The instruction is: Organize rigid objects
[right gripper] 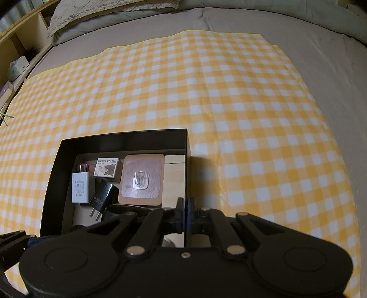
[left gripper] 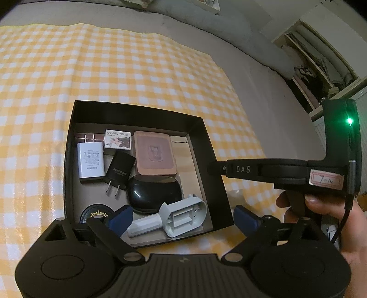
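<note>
A black box (left gripper: 137, 110) lies on a yellow checked cloth and holds several objects. Among them are a white charger (left gripper: 90, 160), a black charger (left gripper: 119, 172), a UV gel polish carton (left gripper: 117, 139), a brown square pad (left gripper: 154, 154), a black oval case (left gripper: 154, 192) and a round black lid (left gripper: 96, 214). A grey plastic part (left gripper: 192, 212) with a white stem lies at the box's near edge. My left gripper (left gripper: 182, 216) stands open around it, pads apart from it. My right gripper (right gripper: 186, 211) is shut on the box's right wall (right gripper: 187, 146).
The checked cloth (right gripper: 229, 103) covers a grey bed (right gripper: 321, 34), with pillows (right gripper: 91, 13) at the far end. Open shelves (left gripper: 316, 64) stand beyond the bed's right side. A hand (left gripper: 325, 208) holds the right gripper's handle.
</note>
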The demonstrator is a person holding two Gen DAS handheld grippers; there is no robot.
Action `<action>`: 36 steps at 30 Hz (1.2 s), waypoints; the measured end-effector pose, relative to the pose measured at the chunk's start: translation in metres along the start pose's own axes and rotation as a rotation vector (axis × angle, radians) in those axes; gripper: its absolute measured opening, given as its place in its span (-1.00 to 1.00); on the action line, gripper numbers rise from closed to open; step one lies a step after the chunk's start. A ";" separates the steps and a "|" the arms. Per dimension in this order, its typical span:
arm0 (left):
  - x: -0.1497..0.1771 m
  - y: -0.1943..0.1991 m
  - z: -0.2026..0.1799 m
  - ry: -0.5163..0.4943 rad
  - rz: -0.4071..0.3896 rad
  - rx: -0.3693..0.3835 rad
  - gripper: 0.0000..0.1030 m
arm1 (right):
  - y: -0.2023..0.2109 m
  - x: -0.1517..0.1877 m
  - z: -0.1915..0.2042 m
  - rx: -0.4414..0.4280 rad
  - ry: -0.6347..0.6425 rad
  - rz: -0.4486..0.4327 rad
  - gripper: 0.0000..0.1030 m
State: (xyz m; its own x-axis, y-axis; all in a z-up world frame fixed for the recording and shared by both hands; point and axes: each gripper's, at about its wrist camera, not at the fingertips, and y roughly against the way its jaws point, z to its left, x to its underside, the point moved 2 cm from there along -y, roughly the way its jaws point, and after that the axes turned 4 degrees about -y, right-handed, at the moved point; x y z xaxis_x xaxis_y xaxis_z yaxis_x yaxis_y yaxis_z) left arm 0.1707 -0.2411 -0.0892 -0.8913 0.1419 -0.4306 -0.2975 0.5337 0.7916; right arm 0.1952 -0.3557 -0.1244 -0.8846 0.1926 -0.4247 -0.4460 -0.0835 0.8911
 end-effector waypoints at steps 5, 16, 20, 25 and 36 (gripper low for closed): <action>0.002 0.006 -0.001 -0.020 -0.008 -0.017 0.88 | 0.000 0.000 0.000 0.000 0.000 0.000 -0.94; 0.007 0.056 -0.009 -0.192 -0.107 -0.088 0.96 | -0.004 0.001 0.001 0.013 0.010 0.009 -0.94; 0.015 0.079 -0.007 -0.236 -0.150 -0.129 1.00 | -0.006 0.000 0.003 0.025 0.010 0.008 -0.93; 0.025 0.105 0.000 -0.260 -0.209 -0.197 1.00 | 0.005 -0.001 0.003 0.030 0.003 -0.024 -0.91; 0.044 0.151 0.015 -0.227 -0.321 -0.284 1.00 | 0.072 0.022 0.007 -0.025 0.006 -0.172 -0.54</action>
State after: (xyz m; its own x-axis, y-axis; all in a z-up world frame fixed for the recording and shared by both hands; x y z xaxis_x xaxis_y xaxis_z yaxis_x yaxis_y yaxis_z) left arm 0.0914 -0.1420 0.0046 -0.6514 0.2021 -0.7313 -0.6552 0.3363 0.6765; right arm 0.1440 -0.3505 -0.0682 -0.7958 0.2007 -0.5713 -0.5939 -0.0742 0.8011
